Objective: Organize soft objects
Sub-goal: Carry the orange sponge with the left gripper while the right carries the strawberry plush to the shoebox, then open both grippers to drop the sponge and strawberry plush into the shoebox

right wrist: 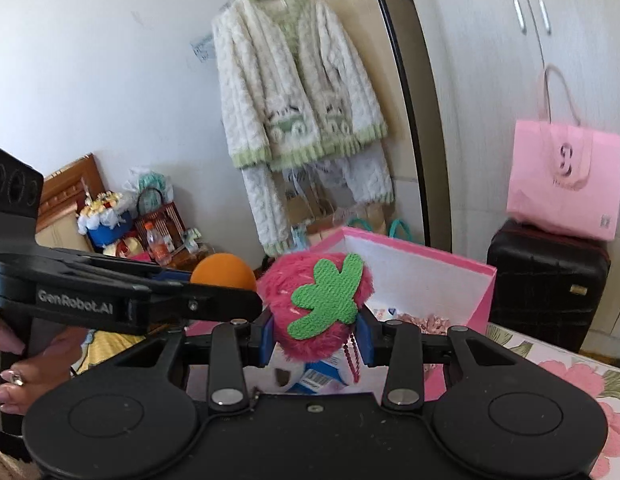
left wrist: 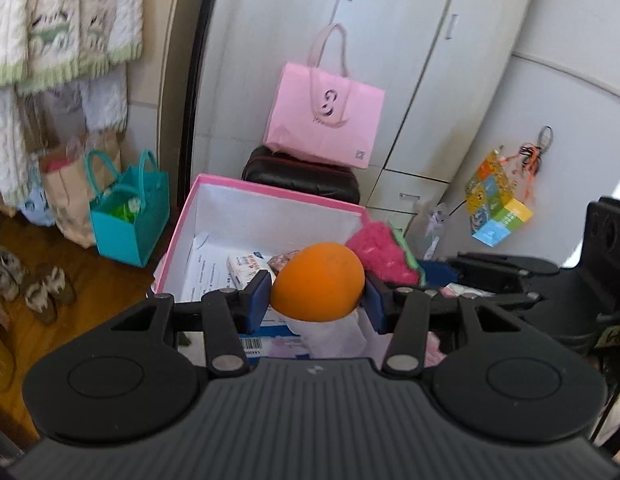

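Note:
My left gripper [left wrist: 317,298] is shut on a soft orange ball [left wrist: 317,282], its blue pads pressing both sides. The ball hangs over the open pink box [left wrist: 266,190], whose white inside holds papers and small packets. In the right wrist view my right gripper [right wrist: 315,336] is shut on a fluffy pink strawberry plush [right wrist: 310,304] with a green felt leaf. That plush [left wrist: 383,254] also shows in the left wrist view, just right of the ball. The left gripper with the orange ball [right wrist: 224,270] reaches in from the left beside the strawberry, above the pink box [right wrist: 429,272].
A pink tote bag [left wrist: 323,120] sits on a black case [left wrist: 302,174] behind the box, against white cupboards. A teal bag [left wrist: 130,210] and paper bags stand on the wooden floor at left. A knitted cardigan [right wrist: 298,92] hangs on the wall. A floral bedspread [right wrist: 569,376] lies at right.

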Motion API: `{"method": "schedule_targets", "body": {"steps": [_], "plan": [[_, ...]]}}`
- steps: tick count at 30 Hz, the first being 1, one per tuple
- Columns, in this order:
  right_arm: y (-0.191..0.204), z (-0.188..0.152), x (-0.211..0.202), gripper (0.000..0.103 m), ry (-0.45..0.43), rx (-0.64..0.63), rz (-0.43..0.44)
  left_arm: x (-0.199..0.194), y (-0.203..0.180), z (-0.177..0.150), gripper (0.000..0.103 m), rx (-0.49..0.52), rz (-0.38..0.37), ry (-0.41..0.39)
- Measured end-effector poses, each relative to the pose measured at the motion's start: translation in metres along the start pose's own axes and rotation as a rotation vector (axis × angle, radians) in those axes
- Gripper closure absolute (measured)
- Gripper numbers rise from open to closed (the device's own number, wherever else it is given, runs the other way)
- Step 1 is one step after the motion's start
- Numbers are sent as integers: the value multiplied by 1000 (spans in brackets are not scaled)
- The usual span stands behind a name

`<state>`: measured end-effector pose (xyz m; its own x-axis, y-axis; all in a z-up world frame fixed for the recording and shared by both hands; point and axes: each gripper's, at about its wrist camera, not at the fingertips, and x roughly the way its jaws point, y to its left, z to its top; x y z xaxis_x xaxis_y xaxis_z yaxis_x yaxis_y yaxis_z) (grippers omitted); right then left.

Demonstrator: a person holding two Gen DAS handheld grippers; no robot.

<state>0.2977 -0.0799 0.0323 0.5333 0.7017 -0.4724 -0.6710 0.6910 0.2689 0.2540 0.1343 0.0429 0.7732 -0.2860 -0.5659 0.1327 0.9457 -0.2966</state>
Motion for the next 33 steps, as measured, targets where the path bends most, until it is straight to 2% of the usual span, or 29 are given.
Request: {"method": "schedule_targets", "body": {"steps": [2, 6, 13, 18, 21, 23, 25, 29, 32, 33], "plan": [[-6, 2, 17, 58, 46, 6, 9, 12, 8, 3, 55, -21, 31, 14], [-14, 3, 47, 58, 101, -11, -42, 38, 15, 6, 55, 7, 161, 25], [-19, 8, 79, 57, 160, -78, -95, 78, 21, 10, 55, 16, 206, 94], [-16, 6, 85, 55, 183, -176, -162, 91, 25, 10, 55, 0, 221, 100], [-18, 6, 88, 55, 188, -184, -163, 95, 25, 11, 53, -2, 218, 105], [-23, 7, 89, 51, 169, -156, -170, 91, 25, 12, 52, -25, 220, 92], [-26, 8, 85, 41, 130, -112, -179, 82, 23, 12, 50, -34, 214, 61], [-24, 8, 62, 40, 66, -64, -155, 57, 18, 10, 45, -27, 179, 23], [-11, 4, 40, 40, 4, -118, -230, 37, 15, 4, 44, -12, 189, -13], [-8, 2, 32, 40, -8, -119, -226, 29, 15, 1, 44, -7, 191, -27]]}}
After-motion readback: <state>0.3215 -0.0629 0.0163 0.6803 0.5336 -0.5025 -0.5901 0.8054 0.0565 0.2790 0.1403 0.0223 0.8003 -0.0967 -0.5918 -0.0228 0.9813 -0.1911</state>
